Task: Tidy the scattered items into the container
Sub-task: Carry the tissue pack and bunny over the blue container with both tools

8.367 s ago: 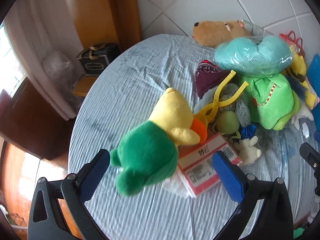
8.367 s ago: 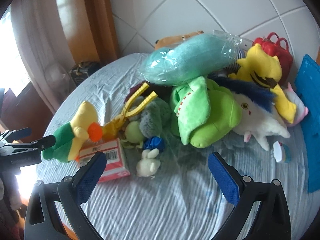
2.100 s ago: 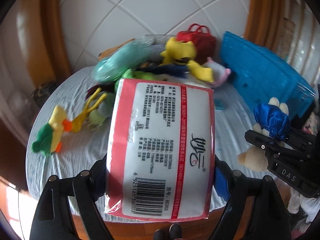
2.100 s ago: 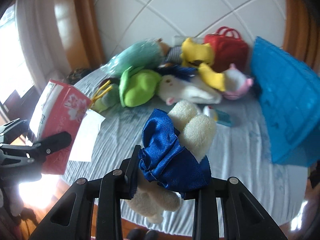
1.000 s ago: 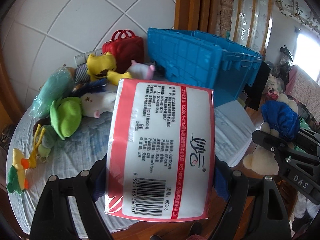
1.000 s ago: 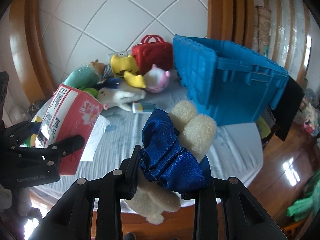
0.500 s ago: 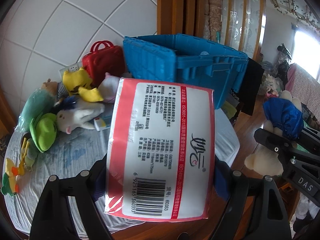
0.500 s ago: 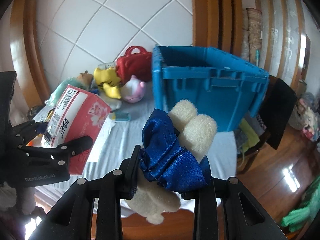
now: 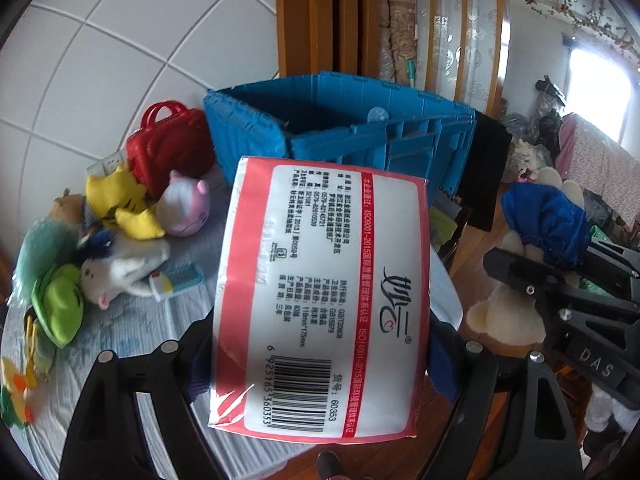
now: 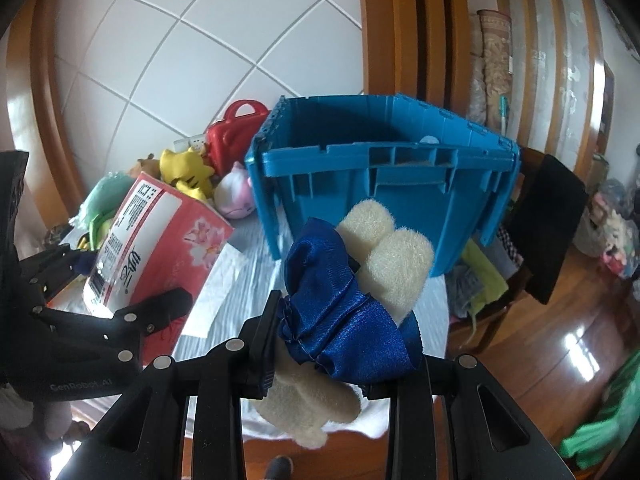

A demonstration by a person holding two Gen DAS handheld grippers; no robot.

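Facing the open blue plastic crate (image 10: pixel 384 184), both loads are held short of its rim. A red-and-white plastic-wrapped tissue pack (image 9: pixel 320 300) is clamped in the left gripper (image 9: pixel 320 364), left of the crate. A small cream plush in blue satin (image 10: pixel 352 300) is pinched by the right gripper (image 10: pixel 320 364), before the crate's near wall.

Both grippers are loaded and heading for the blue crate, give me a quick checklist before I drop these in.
1. Left gripper clamped on the tissue pack: ok.
2. Right gripper clamped on the cream plush in blue satin: ok.
3. Blue crate open at the top: ok.
4. Room inside the crate: cannot tell, floor hidden.
5. Either load over the crate opening: not ok, both short of its rim.
6. Loose sheet under the pack clear of the crate: ok.
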